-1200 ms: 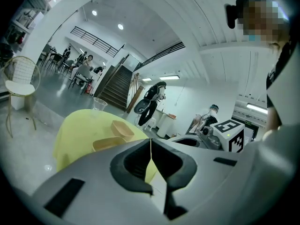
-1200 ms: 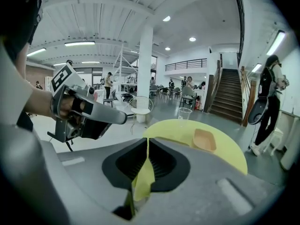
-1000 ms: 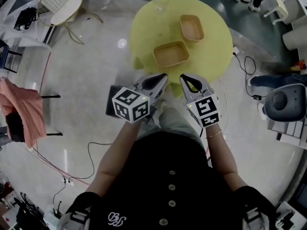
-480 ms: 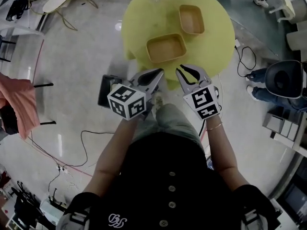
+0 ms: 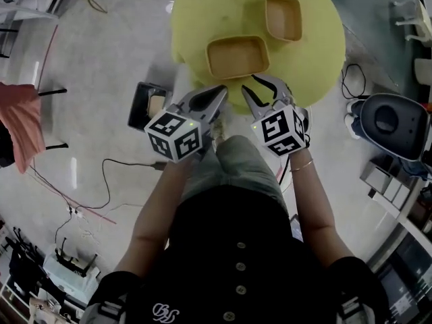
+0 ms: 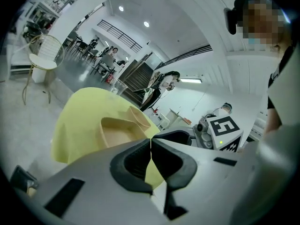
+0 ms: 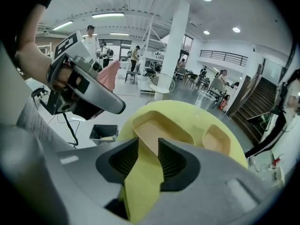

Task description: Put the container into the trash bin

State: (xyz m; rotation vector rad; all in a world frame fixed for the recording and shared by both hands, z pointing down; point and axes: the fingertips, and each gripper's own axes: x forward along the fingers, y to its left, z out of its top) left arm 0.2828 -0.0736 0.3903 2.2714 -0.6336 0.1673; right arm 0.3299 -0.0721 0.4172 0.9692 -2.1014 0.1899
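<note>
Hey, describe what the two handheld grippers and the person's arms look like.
The left gripper and right gripper both have light grey shells, black jaw pads and a white cube with black square markers. The right gripper's jaws are opening with nothing between them. The person wears a black buttoned top and a thin bracelet on the right wrist.

The tablecloth (image 5: 202, 12) looked smooth and matt. The near container (image 5: 237, 56) and the far container (image 5: 284, 16) appeared matt, like moulded fibre. The floor (image 5: 101, 66) was polished and glossy.
</note>
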